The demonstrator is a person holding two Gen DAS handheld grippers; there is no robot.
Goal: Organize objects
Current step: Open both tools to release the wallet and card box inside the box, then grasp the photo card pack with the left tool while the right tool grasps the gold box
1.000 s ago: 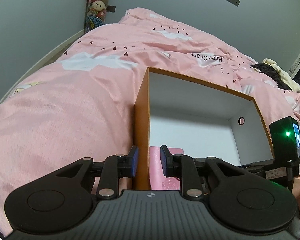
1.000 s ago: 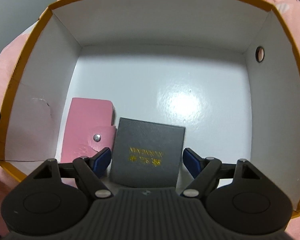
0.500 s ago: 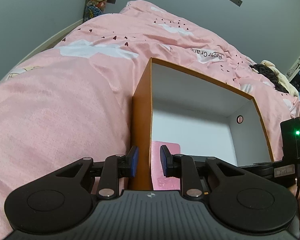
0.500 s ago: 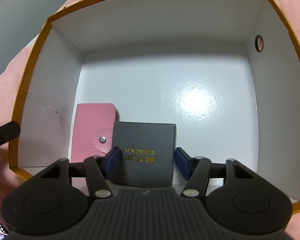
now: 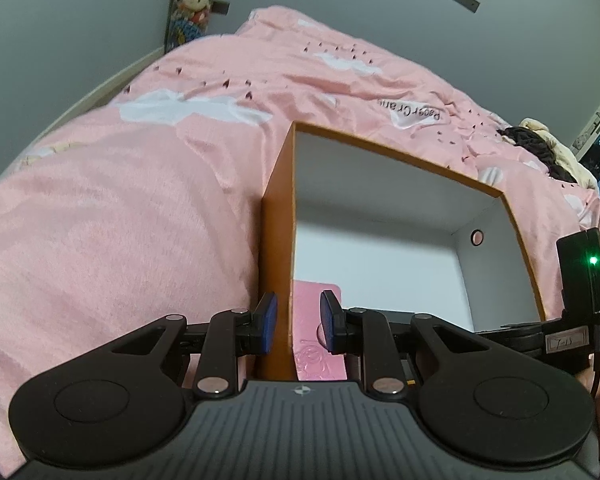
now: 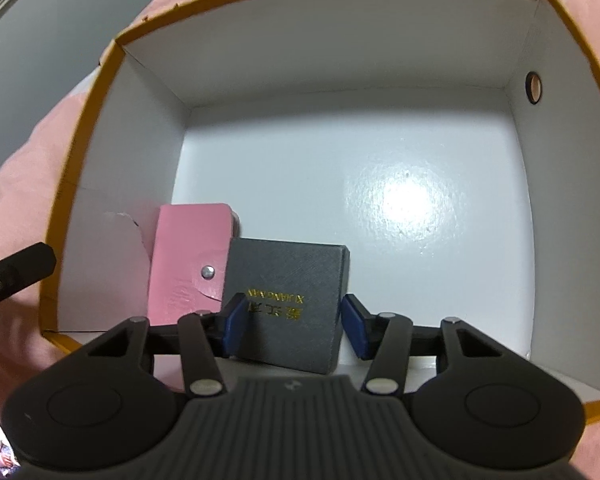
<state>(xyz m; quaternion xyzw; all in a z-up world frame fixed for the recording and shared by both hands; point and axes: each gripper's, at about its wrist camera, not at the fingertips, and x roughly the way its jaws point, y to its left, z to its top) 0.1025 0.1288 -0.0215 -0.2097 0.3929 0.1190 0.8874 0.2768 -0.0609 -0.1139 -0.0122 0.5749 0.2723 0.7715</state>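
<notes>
An orange box with a white inside (image 6: 140, 128) sits on a pink bed. A pink card wallet (image 6: 184, 264) and a dark grey gift box with gold lettering (image 6: 288, 300) lie on its floor near the near-left corner. My right gripper (image 6: 296, 326) is open above the grey box, its pads a little apart from the box's sides. My left gripper (image 5: 293, 322) straddles the box's left wall (image 5: 278, 240), one pad on each side, with small gaps showing. The pink wallet (image 5: 314, 332) shows just inside.
The pink quilt (image 5: 120, 220) surrounds the box. Stuffed toys (image 5: 192, 4) hang at the far wall. Dark clothing (image 5: 536, 148) lies at the bed's far right. The other gripper's tracker with a green light (image 5: 584, 276) is at the right.
My right gripper has drawn back and up from the grey box, and its jaws have narrowed. The left gripper has stayed on the box wall.
</notes>
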